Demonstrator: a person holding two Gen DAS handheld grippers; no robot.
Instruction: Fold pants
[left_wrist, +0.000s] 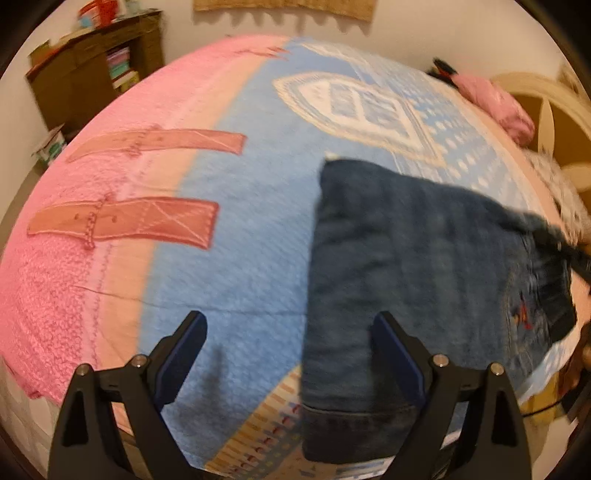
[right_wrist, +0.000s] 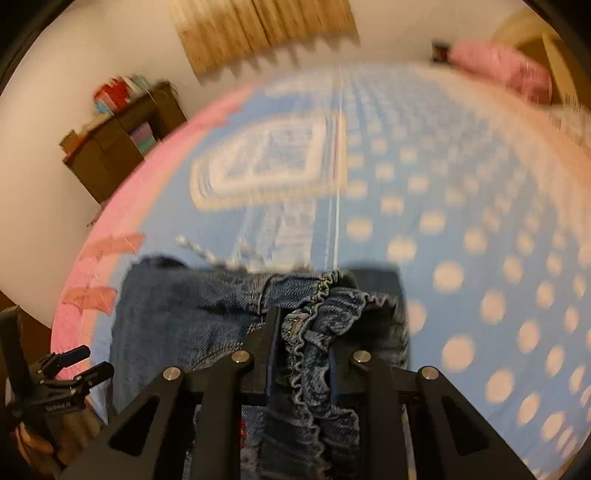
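pants (left_wrist: 399, 266) on bedspread (left_wrist: 229, 229) | left gripper (left_wrist: 291, 354) spread | right gripper (right_wrist: 303, 332) pinching waistband (right_wrist: 314, 325)

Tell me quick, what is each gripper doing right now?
Left gripper: open wide, holding nothing; the jeans lie partly between its fingers.
Right gripper: closed on the jeans' gathered waistband.

No legible text, brand, number or sign is seen in either view. A short white marking is printed on the body of the left tool (right_wrist: 83, 365), low at the left edge of the right wrist view, but it is too small and blurred to be read.
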